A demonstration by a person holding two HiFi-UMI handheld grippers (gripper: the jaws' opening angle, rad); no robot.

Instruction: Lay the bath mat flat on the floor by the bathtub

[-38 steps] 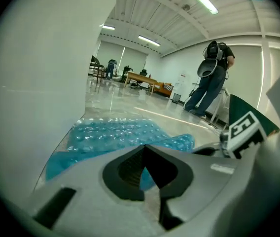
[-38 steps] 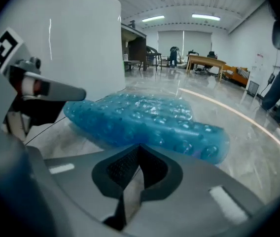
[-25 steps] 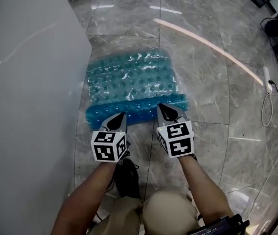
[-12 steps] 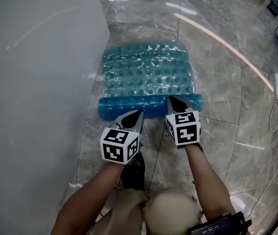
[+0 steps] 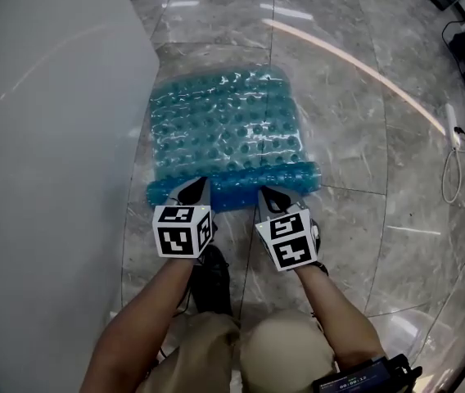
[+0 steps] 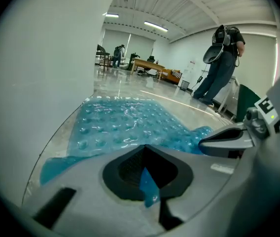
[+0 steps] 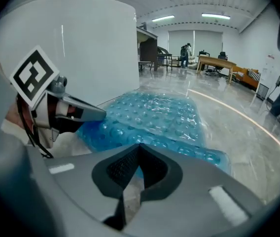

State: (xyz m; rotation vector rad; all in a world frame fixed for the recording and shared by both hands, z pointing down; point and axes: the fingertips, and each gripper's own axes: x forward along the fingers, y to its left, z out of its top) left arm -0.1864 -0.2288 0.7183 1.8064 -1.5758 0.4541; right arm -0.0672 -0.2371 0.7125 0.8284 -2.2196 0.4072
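As it lies—mat (image 5: 224, 129) parallels bathtub (image 5: 52, 137).

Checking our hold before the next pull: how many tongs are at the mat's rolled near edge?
2. The left tongs are shut on a blue fold of the bath mat; the right tongs are shut at the same edge, hold unclear.

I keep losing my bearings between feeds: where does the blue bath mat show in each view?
Head view: bath mat at centre, just above both marker cubes, with its near edge rolled.
Left gripper view: bath mat in the middle, just beyond the jaws.
Right gripper view: bath mat at centre, just beyond the jaws.
Shared landmark: the white bathtub wall stands left of the mat in all three.
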